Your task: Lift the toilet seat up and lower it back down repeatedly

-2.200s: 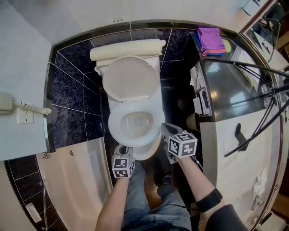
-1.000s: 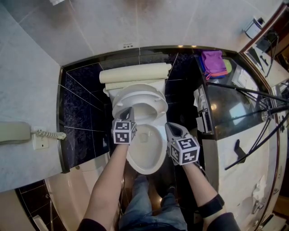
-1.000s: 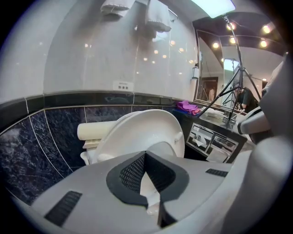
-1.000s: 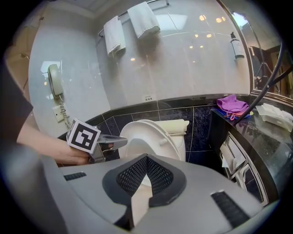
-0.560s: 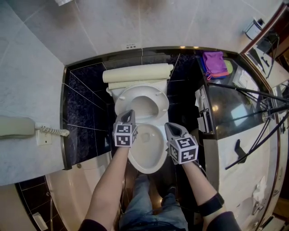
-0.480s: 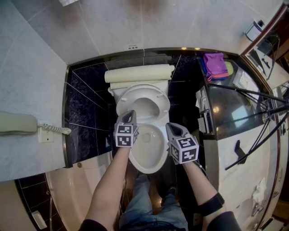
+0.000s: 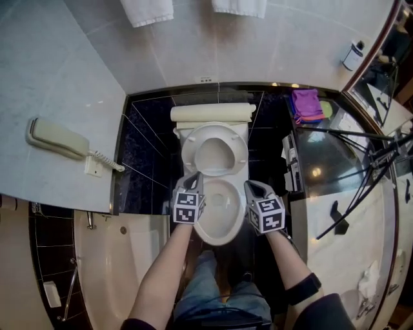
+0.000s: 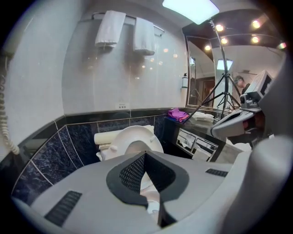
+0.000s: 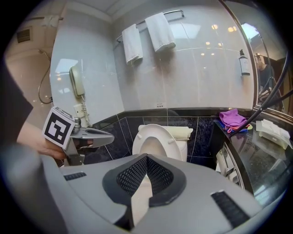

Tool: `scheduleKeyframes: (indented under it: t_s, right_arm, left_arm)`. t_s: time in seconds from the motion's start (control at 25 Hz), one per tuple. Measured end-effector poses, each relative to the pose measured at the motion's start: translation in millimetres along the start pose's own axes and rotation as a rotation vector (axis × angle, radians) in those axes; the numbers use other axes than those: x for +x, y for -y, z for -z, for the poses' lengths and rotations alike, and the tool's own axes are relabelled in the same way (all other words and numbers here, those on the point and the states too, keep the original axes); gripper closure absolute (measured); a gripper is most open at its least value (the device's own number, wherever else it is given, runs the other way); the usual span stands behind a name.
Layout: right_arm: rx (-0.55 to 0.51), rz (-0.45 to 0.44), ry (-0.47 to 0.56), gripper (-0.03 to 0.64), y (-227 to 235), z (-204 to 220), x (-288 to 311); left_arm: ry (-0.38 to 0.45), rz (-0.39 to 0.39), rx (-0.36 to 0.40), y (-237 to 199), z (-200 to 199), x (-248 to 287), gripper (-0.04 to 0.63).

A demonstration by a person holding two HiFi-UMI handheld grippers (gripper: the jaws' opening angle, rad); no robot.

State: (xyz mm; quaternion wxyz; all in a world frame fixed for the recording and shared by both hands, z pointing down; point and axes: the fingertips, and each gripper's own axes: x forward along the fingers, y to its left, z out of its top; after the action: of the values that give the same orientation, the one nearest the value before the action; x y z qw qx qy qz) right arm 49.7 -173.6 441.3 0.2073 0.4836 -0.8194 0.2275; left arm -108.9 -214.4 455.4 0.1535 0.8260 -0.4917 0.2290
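Observation:
The white toilet seat [image 7: 215,152] stands raised against the lid and cistern, its underside with small bumpers facing me, as the left gripper view [image 8: 133,140] and the right gripper view [image 9: 154,142] also show. Below it the bowl [image 7: 220,207] lies uncovered. My left gripper [image 7: 195,178] hovers at the bowl's left rim, apart from the seat, jaws shut on nothing [image 8: 145,154]. My right gripper [image 7: 249,185] hangs at the bowl's right side, also shut and empty [image 9: 146,156]. Each gripper shows in the other's view: the left [image 9: 94,134], the right [image 8: 231,122].
A black counter [image 7: 322,174] with a purple cloth [image 7: 304,103] and tripod legs [image 7: 352,134] hems the right side. A bathtub [image 7: 106,258] lies on the left, a wall phone [image 7: 57,138] above it. Two towels [image 7: 151,9] hang on the back wall. My legs stand before the bowl.
The seat went from half raised, with the left gripper at its rim, to fully upright. The left gripper has drawn back off it. The head view has pulled back and up.

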Motion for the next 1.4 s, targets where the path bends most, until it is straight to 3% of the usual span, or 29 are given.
scheduleKeyframes:
  t_s: [0.36, 0.68, 1.08, 1.4]
  right_arm:
    - [-0.089, -0.053, -0.011, 0.607, -30, 20, -87]
    - [-0.097, -0.083, -0.005, 0.607, -57, 40, -155]
    - [-0.094, -0.082, 0.018, 0.607, -66, 62, -206]
    - [-0.097, -0.083, 0.011, 0.607, -66, 76, -219]
  left_arm:
    - [0.036, -0.038, 0.003, 63, -10, -119, 0.604]
    - [0.064, -0.060, -0.009, 105, -8, -195, 0.604]
    - [0.090, -0.065, 0.004, 145, 10, -253, 0.604]
    - [0.104, -0.076, -0.018, 154, 21, -267, 0.604]
